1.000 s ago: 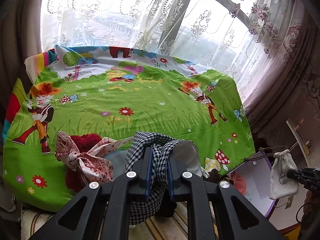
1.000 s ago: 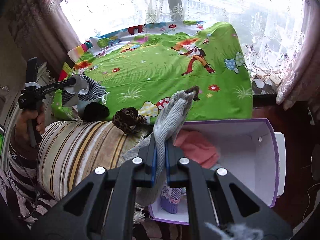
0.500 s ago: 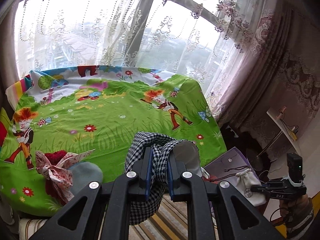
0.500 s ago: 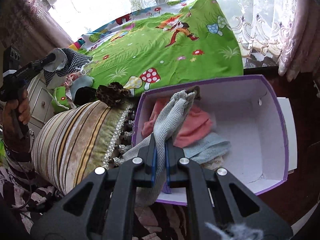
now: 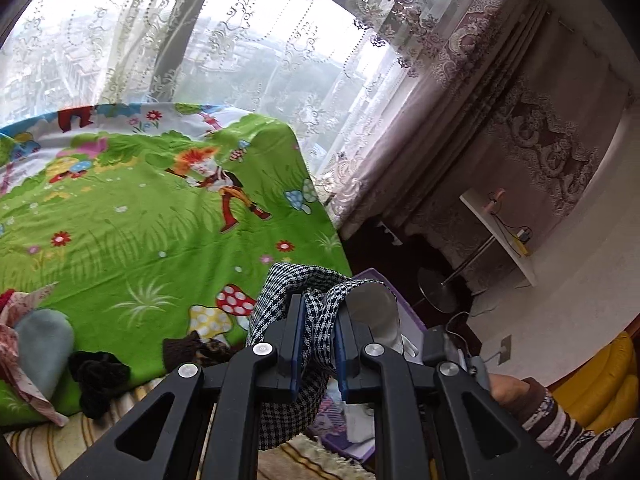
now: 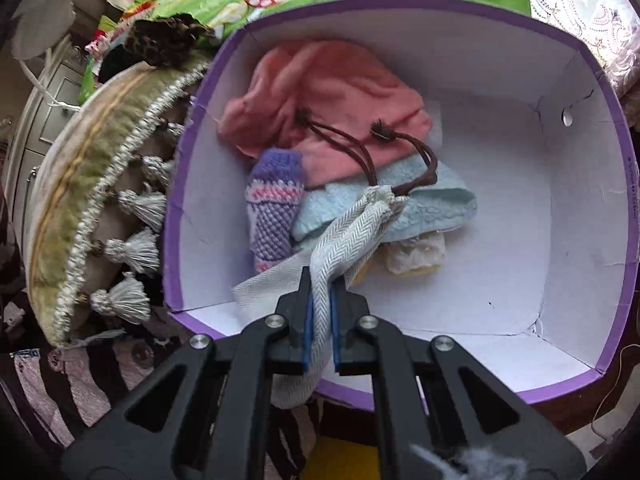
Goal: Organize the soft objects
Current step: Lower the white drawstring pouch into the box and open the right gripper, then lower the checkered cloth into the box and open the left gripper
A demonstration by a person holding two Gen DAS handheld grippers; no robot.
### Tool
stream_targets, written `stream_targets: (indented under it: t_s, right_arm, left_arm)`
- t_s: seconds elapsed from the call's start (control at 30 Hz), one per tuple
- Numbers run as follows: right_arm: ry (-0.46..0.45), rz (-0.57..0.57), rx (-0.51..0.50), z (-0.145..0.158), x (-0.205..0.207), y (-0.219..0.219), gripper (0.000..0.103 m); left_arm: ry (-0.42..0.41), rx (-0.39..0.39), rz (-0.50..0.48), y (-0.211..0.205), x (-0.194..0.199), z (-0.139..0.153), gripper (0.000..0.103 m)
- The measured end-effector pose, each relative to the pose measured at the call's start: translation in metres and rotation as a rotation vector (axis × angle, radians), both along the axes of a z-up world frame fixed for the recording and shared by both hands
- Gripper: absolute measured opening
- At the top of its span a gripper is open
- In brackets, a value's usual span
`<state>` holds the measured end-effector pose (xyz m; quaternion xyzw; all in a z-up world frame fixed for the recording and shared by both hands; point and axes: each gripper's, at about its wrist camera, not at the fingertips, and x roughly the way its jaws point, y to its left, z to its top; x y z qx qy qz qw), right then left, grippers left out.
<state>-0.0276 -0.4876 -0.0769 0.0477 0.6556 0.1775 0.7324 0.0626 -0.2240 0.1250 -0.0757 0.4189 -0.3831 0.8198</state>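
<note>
Pouch (image 6: 344, 236) lowered into box (image 6: 592, 92) — cords pointing away

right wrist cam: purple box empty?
No, the purple box already holds a pink cloth, a light blue towel and a purple knitted piece.

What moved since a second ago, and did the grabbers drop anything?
The right gripper came down over the purple box, carrying the grey drawstring pouch from above the rim to just over the clothes inside. The left gripper swung right along the green bedsheet towards the box. Nothing was dropped: the left one still grips the checked cloth, the right one the pouch.
</note>
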Motion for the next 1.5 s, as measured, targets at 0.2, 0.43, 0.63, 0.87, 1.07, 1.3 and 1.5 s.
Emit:
stream_targets:
  t_s: [0.2, 0.43, 0.63, 0.87, 1.07, 1.3, 1.5]
  right_arm:
    - [0.080, 0.002, -0.062, -0.035, 0.002, -0.013, 0.010]
    - [0.053, -0.065, -0.076, -0.035, -0.008, -0.028, 0.065]
    - [-0.048, -0.143, -0.076, -0.001, -0.025, -0.052, 0.072]
    - [-0.149, -0.264, -0.130, 0.036, -0.039, -0.086, 0.074]
    - [-0.210, -0.308, -0.107, 0.059, -0.036, -0.087, 0.075]
    - [-0.225, -0.291, -0.079, 0.052, -0.023, -0.062, 0.076]
    - [-0.229, -0.285, -0.060, 0.049, -0.016, -0.053, 0.076]
  left_arm:
    - [0.133, -0.024, -0.041, -0.038, -0.001, -0.024, 0.014]
    - [0.243, 0.015, -0.064, -0.073, 0.000, -0.059, 0.014]
    - [0.409, 0.012, -0.084, -0.093, -0.001, -0.097, 0.014]
    - [0.441, 0.058, -0.070, -0.105, 0.000, -0.120, 0.014]
    - [0.378, 0.127, -0.050, -0.121, 0.017, -0.129, 0.014]
    - [0.136, 0.216, -0.097, -0.153, 0.023, -0.121, 0.014]
    - [0.139, 0.383, -0.142, -0.184, 0.031, -0.161, 0.016]
